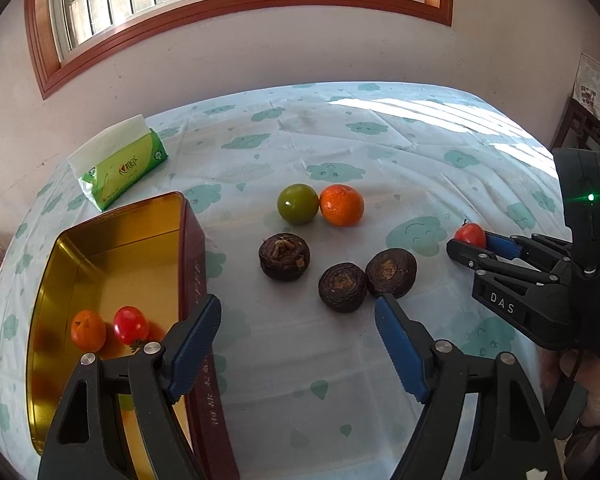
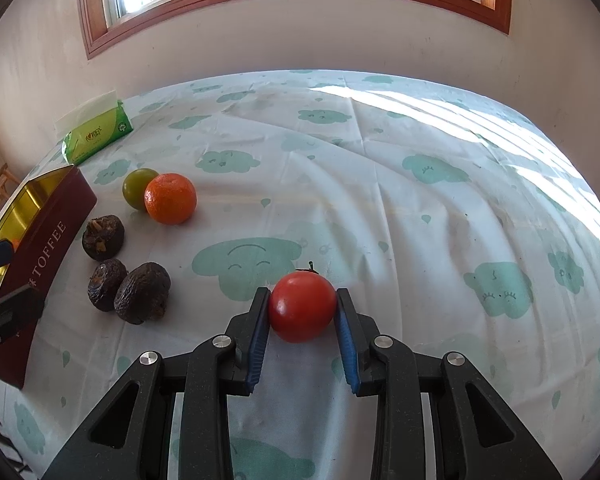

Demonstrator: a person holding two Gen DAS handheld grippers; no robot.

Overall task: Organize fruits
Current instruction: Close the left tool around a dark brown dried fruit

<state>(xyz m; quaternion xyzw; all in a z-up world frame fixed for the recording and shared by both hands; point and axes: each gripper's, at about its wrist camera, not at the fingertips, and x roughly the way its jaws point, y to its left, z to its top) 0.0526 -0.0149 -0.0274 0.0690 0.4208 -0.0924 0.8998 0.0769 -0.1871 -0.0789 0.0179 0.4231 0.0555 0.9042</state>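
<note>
Right gripper (image 2: 302, 312) pinches one red tomato (image 2: 302, 306), stem up. Left gripper (image 1: 298, 320) jaws spread. Three dark brown fruits (image 1: 284, 256) lie mid-frame.

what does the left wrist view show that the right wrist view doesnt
Only the left wrist view shows inside the gold tin: a small orange and a red tomato lying there, beyond the open left tongs. Only the right wrist view shows the TOFFEE lettering on the tin's side. Both show the right tongs shut on a tomato, the green fruit, the big orange, three dark brown fruits and the tissue pack.
</note>
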